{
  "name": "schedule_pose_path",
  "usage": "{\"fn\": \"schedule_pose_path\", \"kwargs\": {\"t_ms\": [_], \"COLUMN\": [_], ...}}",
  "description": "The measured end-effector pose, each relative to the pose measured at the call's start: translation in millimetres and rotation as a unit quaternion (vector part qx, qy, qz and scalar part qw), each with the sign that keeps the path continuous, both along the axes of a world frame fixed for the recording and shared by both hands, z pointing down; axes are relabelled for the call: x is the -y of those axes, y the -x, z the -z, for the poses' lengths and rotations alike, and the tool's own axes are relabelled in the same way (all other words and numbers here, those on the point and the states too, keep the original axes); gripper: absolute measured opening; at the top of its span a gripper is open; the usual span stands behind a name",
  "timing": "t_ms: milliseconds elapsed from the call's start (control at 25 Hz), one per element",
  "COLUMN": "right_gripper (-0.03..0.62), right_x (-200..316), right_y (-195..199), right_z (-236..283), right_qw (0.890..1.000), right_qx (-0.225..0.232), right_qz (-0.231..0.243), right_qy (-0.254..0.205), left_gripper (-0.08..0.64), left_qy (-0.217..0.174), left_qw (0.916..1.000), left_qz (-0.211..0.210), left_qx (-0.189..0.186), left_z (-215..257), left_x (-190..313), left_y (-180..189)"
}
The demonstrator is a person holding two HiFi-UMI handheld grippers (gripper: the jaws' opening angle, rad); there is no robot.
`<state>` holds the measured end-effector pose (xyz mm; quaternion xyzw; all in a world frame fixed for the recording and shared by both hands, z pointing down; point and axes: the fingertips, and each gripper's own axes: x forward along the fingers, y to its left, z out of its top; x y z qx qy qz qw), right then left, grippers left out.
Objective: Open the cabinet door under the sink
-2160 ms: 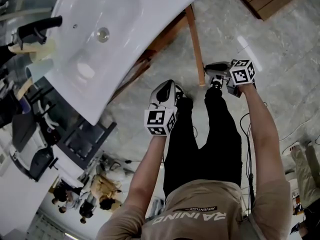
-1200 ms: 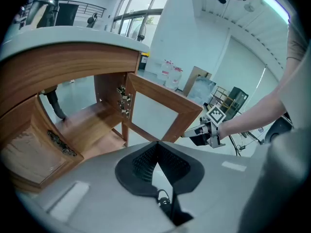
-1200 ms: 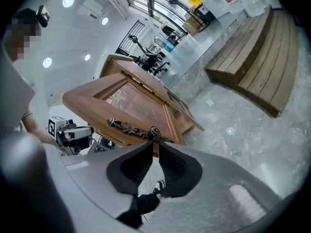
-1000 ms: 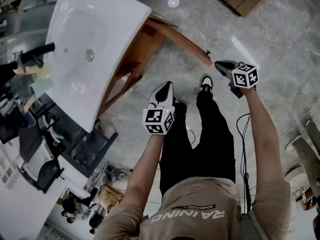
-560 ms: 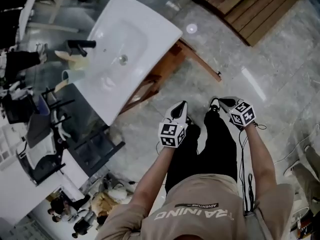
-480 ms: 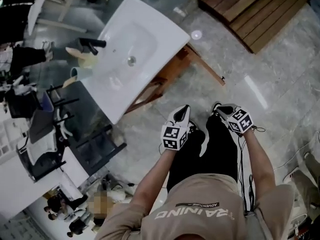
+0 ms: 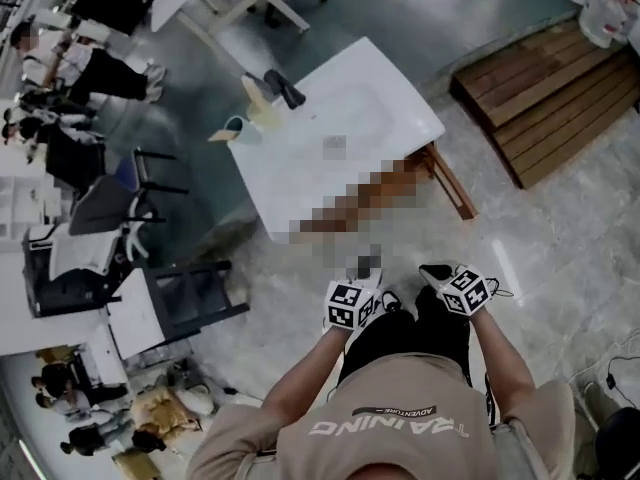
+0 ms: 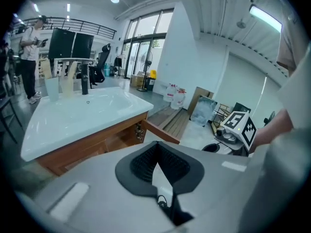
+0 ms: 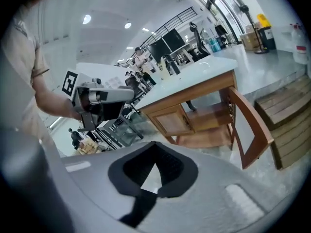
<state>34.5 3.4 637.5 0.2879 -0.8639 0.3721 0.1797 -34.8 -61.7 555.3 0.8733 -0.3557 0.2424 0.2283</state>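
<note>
The white rectangular washbasin sits on a brown wooden cabinet, far from the person and a little to the left in the head view. A black tap stands at the basin's far edge, with what seems to be a pale cup just beside it, though it is too small to tell.

The cabinet's right wooden door stands swung out from the right front corner, edge toward the floor, and shows the open shelf inside. The left wooden door panel beside it is closed.

The left gripper and the right gripper are both held close in front of the person's body, near each other and well apart from the cabinet. Each has its jaws pressed together at the tips with nothing between them.

A slatted wooden platform lies on the grey stone floor at the far right.
</note>
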Motion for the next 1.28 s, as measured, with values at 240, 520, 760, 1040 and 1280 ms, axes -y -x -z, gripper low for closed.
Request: {"fn": "schedule_pose_path", "kwargs": {"t_ms": [240,520,760,1040,1280], "right_gripper": [0.001,0.002,0.001,0.002,0.002], "right_x": [11,21,42,46,58], "right_y": [45,57,55,80,63], "right_z": [62,129,190,247,288], "right_qw": [0.998,0.989,0.961,0.945,0.93], "right_qx": [-0.032,-0.066,-0.128,-0.121,-0.121], "right_qz": [0.022,-0.033,-0.111,-0.102,-0.107], "right_qy": [-0.049,-0.13,-0.22,-0.285,-0.329], "left_gripper": [0.017,0.017,0.017,0.017,0.017], "left_qy": [-0.011,-0.073,-0.142,-0.185,-0.216], "left_qw": [0.9991,0.9969,0.9875,0.9773,0.9659], "left_qz": [0.031,0.029,0.05,0.087,0.122], "left_qx": [-0.025,-0.011,-0.048,-0.056,-0.073], "left_z": [26,61,120,155,191], "left_x": [-24,-36,-17,-3,7], "left_y": [53,96,133,170,176]}}
